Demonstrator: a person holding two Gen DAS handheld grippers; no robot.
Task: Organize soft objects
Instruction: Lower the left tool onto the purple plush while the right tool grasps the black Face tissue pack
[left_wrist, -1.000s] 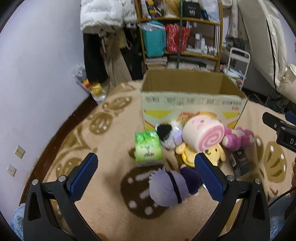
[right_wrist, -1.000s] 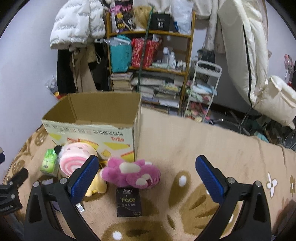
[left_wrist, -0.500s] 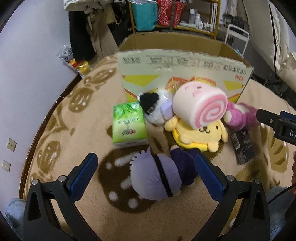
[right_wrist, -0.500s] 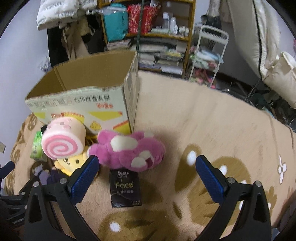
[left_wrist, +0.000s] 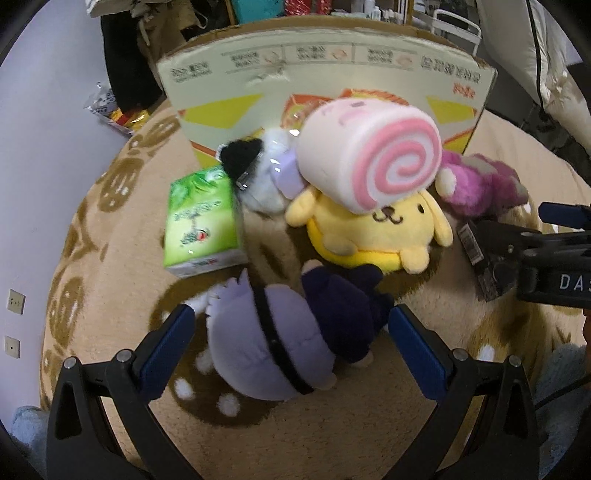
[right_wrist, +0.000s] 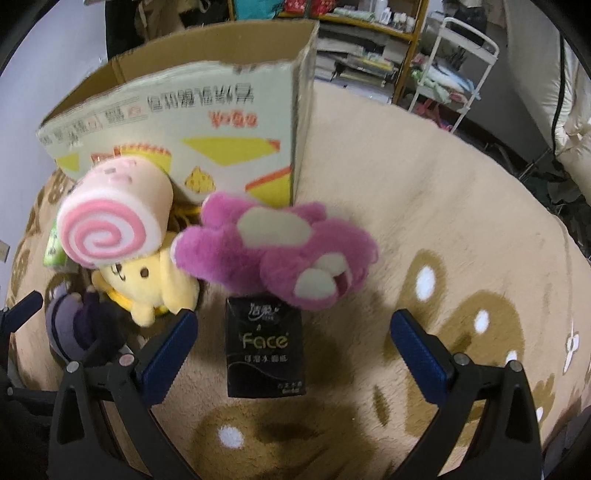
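Now left claw (left_wrist: 291, 332), spread wide, straddles the purple plush (left_wrist: 269, 347): close on its round head; right claw (right_wrist: 293, 332), also apart, centre on the black tissue pack (right_wrist: 264, 350).

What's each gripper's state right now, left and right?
Left gripper: open, holding nothing, jaws on either side of the lavender-haired plush doll.
Right gripper: open, holding nothing, black Face tissue pack between its jaws.

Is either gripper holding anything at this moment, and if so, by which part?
Nothing is held. The left gripper is open, its fingers either side of the purple-haired doll without closing on it. The right gripper is open above the black tissue pack.
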